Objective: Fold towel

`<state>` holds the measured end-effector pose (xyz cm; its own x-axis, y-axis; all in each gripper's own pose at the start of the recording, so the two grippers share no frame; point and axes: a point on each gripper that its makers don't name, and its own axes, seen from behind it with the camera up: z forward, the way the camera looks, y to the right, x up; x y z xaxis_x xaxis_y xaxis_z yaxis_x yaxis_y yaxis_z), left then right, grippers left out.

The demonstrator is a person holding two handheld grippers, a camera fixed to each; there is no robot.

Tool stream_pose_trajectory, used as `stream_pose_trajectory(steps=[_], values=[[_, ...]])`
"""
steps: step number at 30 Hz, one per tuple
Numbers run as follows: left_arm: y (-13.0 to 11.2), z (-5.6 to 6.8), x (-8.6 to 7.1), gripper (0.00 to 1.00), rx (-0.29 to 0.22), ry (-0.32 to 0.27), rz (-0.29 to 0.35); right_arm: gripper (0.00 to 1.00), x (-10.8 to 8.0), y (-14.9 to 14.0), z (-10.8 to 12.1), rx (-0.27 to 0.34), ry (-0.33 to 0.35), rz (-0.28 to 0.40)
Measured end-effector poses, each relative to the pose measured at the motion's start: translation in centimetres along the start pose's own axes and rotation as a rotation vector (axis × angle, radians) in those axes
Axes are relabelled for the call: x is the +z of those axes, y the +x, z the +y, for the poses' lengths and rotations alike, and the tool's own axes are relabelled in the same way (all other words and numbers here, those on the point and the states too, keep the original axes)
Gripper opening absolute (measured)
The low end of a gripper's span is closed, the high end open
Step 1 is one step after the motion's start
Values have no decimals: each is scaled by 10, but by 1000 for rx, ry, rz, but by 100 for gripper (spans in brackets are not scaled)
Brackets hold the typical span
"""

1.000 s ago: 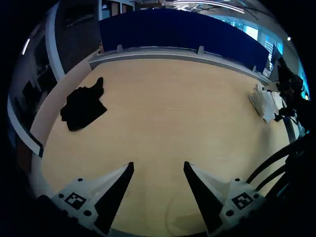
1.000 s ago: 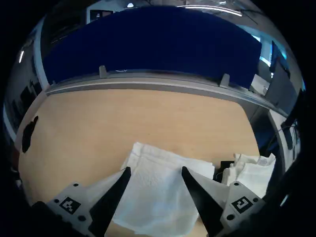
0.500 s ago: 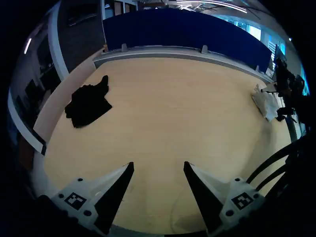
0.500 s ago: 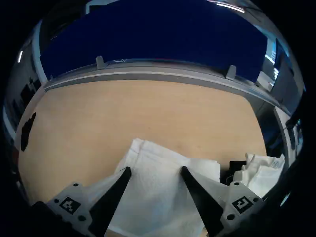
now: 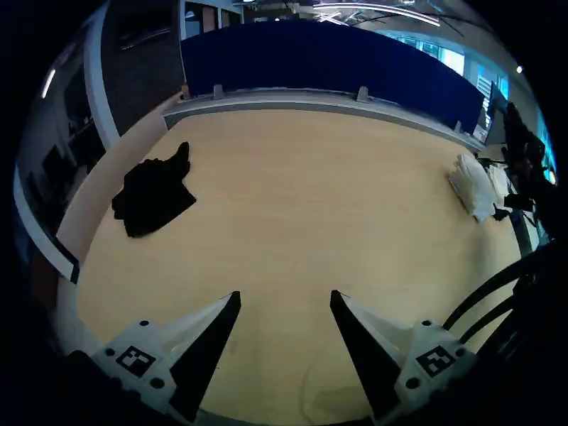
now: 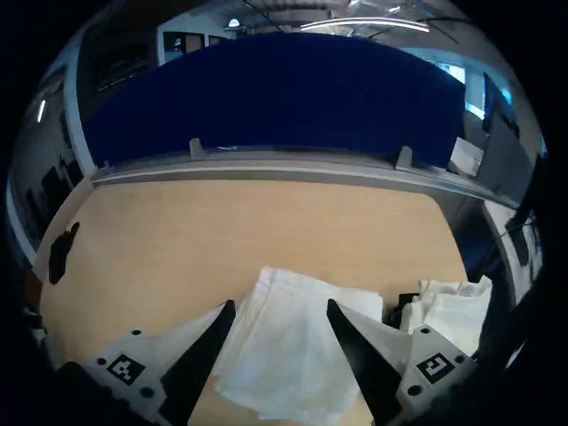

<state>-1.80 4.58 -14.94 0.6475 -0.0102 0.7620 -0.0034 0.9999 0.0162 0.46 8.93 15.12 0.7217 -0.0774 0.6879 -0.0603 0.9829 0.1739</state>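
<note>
Near the counter's (image 6: pixel 213 227) right edge, the folded white towel (image 6: pixel 298 348) lies flat, framed by my right hand-held gripper (image 6: pixel 280 303), released, probably lining up another fold; left hand-held gripper (image 5: pixel 284 293) hovers released, well apart.

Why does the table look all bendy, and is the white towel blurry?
Left gripper view: the fisheye lens bends the table into a curve; the black cloth looks sharp. Right gripper view: same bending; the white towel looks a little soft.

Both views low over shared table (image 5: pixel 298 177)
</note>
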Motion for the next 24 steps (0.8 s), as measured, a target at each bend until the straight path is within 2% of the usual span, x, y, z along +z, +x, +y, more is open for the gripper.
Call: stream_pose_trajectory(steps=[8, 17, 24], values=[[12, -2, 2, 93, 6, -21, 39, 100, -54, 1, -23, 23, -5, 76], [29, -1, 4, 94, 12, -59, 86, 100, -120, -12, -68, 71, -1, 179], [48, 1, 4, 93, 15, -83, 130, 100, -161, -22, -84, 110, -57, 274]])
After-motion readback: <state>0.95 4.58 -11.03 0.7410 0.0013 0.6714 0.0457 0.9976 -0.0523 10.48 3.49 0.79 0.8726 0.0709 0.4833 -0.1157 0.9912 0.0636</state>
